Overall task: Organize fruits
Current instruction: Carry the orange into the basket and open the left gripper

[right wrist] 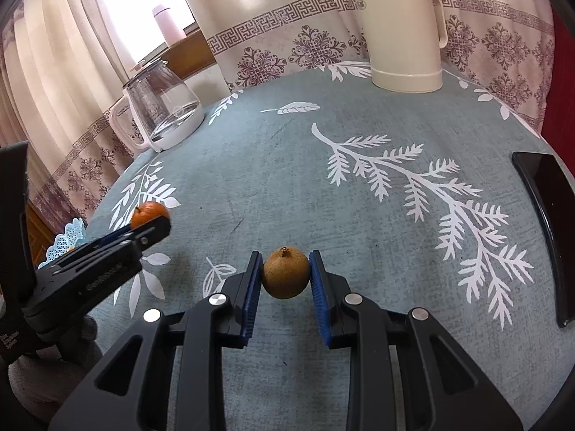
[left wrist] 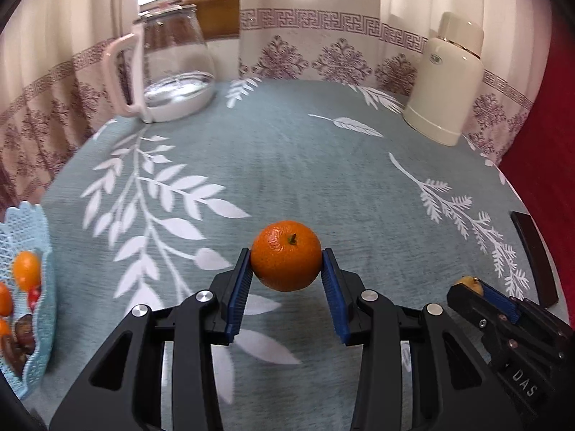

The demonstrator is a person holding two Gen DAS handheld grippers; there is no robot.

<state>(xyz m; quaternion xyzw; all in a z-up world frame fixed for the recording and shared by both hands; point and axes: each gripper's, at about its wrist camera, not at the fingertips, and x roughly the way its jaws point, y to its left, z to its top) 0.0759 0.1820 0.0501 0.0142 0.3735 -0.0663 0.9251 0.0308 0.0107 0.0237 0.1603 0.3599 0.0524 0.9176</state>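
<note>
over the leaf-print tablecloth [left wrist: 287,151] our left gripper [left wrist: 286,273] pinches an orange [left wrist: 286,255]; our right gripper [right wrist: 285,280] pinches a brown fruit [right wrist: 285,272]; basket [left wrist: 39,323] at nine o'clock.

Low in frame, the left gripper [left wrist: 286,273] and the right gripper [right wrist: 285,276] each clamp something round, seemingly lifted.

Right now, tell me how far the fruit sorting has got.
Done: several fruits already lie in the light blue lacy basket. In hand: the left gripper holds a round orange tangerine, the right gripper a small brown round fruit. Left: putting both in the basket.
</note>
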